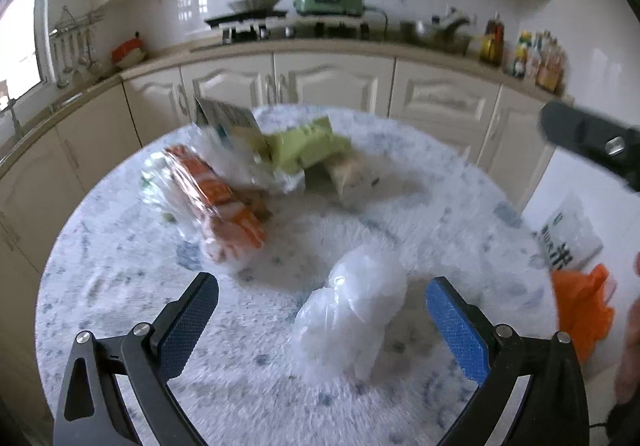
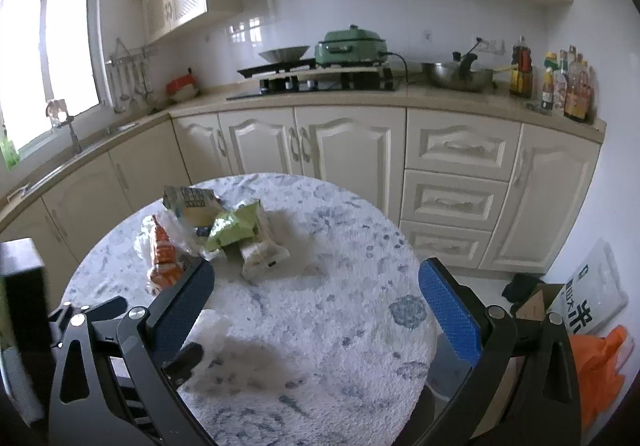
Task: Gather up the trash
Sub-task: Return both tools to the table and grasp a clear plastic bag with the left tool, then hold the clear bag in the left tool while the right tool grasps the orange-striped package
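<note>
Cream kitchen cabinets (image 2: 344,149) curve round behind a round table with a blue-speckled white cover (image 2: 320,326), and that's where I'm working. My left gripper (image 1: 322,316) hangs low over the near side, jaws spread wide, a crumpled clear plastic bag (image 1: 352,318) sitting between the blue pads, touching neither as far as I can see. My right gripper (image 2: 314,300) is up over the table's near edge, wide apart too, nothing in it. Far left lies the trash heap: orange wrapper (image 2: 164,258), green packet (image 2: 236,226), pale packet (image 2: 262,252), a carton (image 2: 192,201) behind them. Down on the floor, right, an orange bag (image 2: 600,362)
</note>
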